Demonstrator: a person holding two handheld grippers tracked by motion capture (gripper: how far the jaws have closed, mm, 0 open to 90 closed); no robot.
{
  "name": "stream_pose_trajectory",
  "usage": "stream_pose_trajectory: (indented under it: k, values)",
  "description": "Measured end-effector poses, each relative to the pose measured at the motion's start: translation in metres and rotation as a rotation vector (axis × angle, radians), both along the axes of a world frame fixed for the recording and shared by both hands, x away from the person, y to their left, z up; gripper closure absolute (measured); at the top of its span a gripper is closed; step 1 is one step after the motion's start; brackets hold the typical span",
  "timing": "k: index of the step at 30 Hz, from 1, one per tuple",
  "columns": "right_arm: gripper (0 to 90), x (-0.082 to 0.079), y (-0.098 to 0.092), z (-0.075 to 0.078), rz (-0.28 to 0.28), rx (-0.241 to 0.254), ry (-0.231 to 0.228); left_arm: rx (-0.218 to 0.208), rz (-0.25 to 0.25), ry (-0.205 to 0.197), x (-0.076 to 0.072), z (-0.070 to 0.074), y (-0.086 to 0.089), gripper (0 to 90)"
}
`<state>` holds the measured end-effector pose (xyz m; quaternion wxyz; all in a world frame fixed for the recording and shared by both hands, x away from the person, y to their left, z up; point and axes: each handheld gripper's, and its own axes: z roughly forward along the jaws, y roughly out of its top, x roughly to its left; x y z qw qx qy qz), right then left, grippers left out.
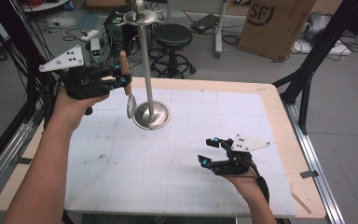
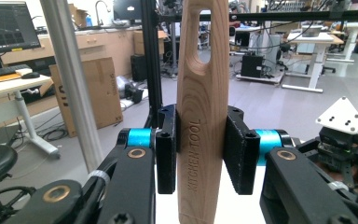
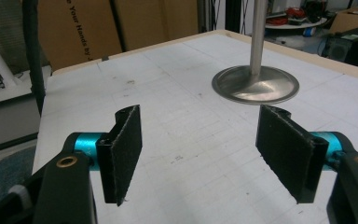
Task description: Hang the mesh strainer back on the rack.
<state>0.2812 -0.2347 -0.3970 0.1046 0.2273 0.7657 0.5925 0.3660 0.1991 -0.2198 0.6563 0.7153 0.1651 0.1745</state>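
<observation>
Two grippers over a white gridded surface (image 1: 177, 163), one holding a wooden-handled utensil.

"KITCHEN TOOL" is engraved down the smooth wooden handle (image 2: 201, 116), which has an oval slot near its top; the left gripper (image 1: 119, 74) fingers (image 2: 167, 149) clamp it upright at 10 o'clock, its metal end (image 1: 131, 105) hanging beside the steel stand (image 1: 152, 114). At 5 o'clock, the right gripper (image 1: 209, 150) fingers (image 3: 126, 149), faced with rough black pads, are spread wide, holding nothing. A cardboard box (image 1: 275, 23) reads "SF".

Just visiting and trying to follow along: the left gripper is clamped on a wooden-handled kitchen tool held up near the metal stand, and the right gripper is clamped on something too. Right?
Not quite. The right gripper holds nothing: the right gripper view shows its jaws wide apart over the table. The rest stands: the left gripper clamps the wooden-handled kitchen tool near the metal stand.
</observation>
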Motion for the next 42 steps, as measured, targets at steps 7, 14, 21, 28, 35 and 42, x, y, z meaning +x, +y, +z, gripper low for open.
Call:
stream_pose_trajectory:
  k: [7,14,21,28,35,42]
  values:
    - [30.5,-0.001,-0.001,0.001,-0.001,0.005,-0.001,0.014,0.045,0.005,0.013,0.007,0.011,68.5]
    - [30.5,-0.001,-0.003,0.001,-0.002,0.007,-0.003,0.035,0.075,-0.013,0.023,0.020,0.017,68.5]
    - [30.5,-0.001,-0.004,0.001,-0.002,0.011,0.000,0.055,0.118,-0.016,0.032,0.033,0.021,68.5]
    - [30.5,-0.002,-0.009,0.002,-0.008,0.023,-0.001,0.079,0.152,-0.017,0.038,0.042,0.023,68.5]
    - [30.5,-0.001,-0.010,0.001,-0.007,0.027,0.001,0.102,0.175,-0.019,0.046,0.045,0.023,68.5]
    - [30.5,-0.002,-0.012,0.002,-0.006,0.042,0.005,0.120,0.203,-0.006,0.053,0.044,0.024,68.5]
